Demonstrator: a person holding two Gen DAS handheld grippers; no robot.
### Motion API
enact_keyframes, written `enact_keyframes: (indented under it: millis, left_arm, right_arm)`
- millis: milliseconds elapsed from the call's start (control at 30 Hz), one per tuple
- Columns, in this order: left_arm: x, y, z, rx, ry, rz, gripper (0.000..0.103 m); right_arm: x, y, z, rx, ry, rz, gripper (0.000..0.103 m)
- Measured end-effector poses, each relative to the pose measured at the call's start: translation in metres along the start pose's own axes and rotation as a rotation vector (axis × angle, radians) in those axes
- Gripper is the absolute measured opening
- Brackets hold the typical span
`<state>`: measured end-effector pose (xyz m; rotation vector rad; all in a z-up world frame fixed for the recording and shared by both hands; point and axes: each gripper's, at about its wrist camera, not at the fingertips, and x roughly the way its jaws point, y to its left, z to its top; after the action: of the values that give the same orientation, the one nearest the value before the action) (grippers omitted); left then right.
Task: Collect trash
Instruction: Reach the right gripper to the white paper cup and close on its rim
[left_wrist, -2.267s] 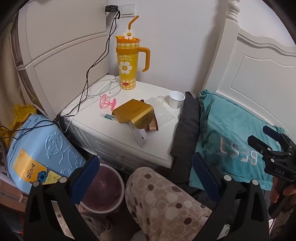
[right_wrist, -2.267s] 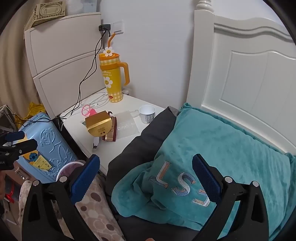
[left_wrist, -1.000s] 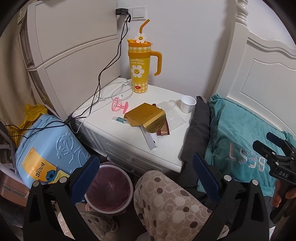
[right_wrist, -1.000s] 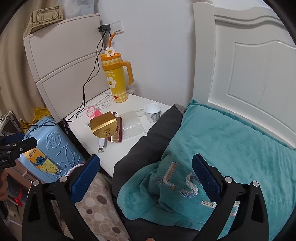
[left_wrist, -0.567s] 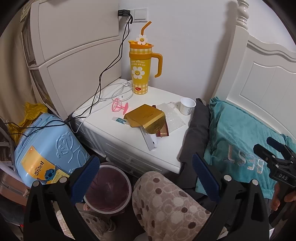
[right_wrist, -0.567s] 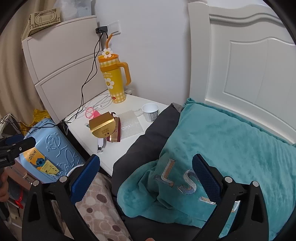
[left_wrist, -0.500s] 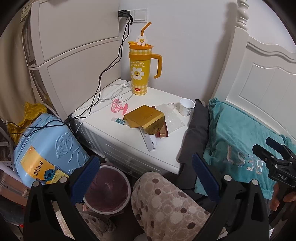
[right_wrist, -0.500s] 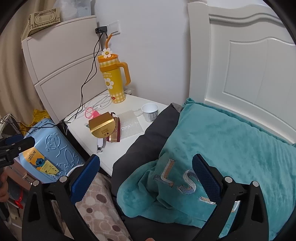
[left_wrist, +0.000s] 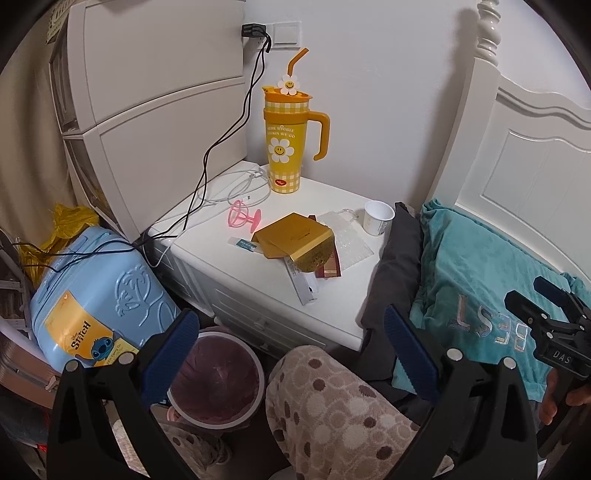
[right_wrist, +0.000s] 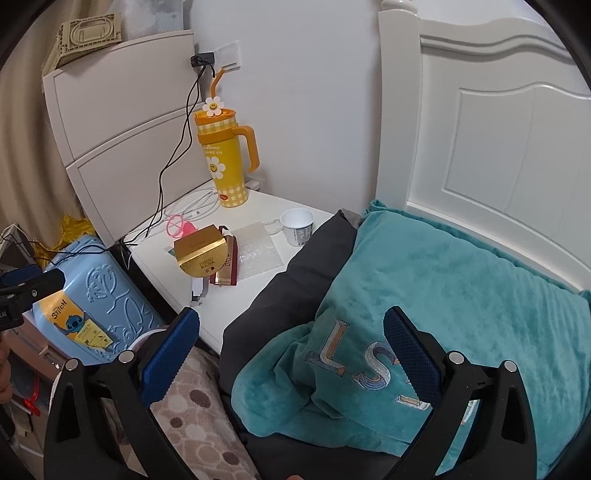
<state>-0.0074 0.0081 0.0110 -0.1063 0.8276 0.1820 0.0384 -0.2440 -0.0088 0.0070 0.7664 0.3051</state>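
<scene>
On the white nightstand (left_wrist: 229, 273) lie a gold chocolate box (left_wrist: 295, 240), a dark red wrapper (left_wrist: 330, 267), a clear bubble-wrap bag (left_wrist: 351, 240), a white flat packet (left_wrist: 303, 284) and a small white paper cup (left_wrist: 377, 218). A pink-lined bin (left_wrist: 218, 376) stands on the floor below. My left gripper (left_wrist: 291, 354) is open and empty above the bin. My right gripper (right_wrist: 291, 354) is open and empty over the teal blanket (right_wrist: 443, 295). The gold box (right_wrist: 201, 251) and cup (right_wrist: 297, 226) also show in the right wrist view.
A tall yellow tumbler (left_wrist: 286, 147), white cables (left_wrist: 236, 188) and a pink holder (left_wrist: 242, 216) sit at the nightstand's back. A blue suitcase (left_wrist: 92, 295) leans to the left. A white headboard (right_wrist: 498, 140) stands on the right. My spotted-pyjama knee (left_wrist: 332, 406) is below.
Both grippers have drifted slightly, so the view shifted a little. Nothing on the nightstand has moved. Both grippers have stayed open.
</scene>
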Motion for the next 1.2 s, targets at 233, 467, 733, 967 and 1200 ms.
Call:
enact_keyframes:
  millis: [233,467,733,967,1200]
  left_arm:
    - [0.004,0.003,0.001,-0.009,0.01,-0.001,0.098]
    - [0.017,0.004,0.002,-0.007,0.034,-0.003,0.098]
    - [0.048,0.007,0.007,-0.028,0.067,-0.032,0.098]
    - [0.093,0.005,0.012,-0.032,0.071,-0.07,0.098]
    - [0.142,0.005,0.023,-0.022,0.103,-0.061,0.098]
  right_arm:
    - [0.003,-0.002,-0.001,0.016,0.008,0.042,0.097]
    - [0.013,0.0,0.0,0.002,0.023,0.025,0.097]
    - [0.039,-0.008,0.015,0.021,0.051,0.084,0.097]
    - [0.095,-0.01,0.052,-0.07,0.05,0.156,0.097]
    - [0.184,-0.012,0.094,-0.158,0.103,0.184,0.097]
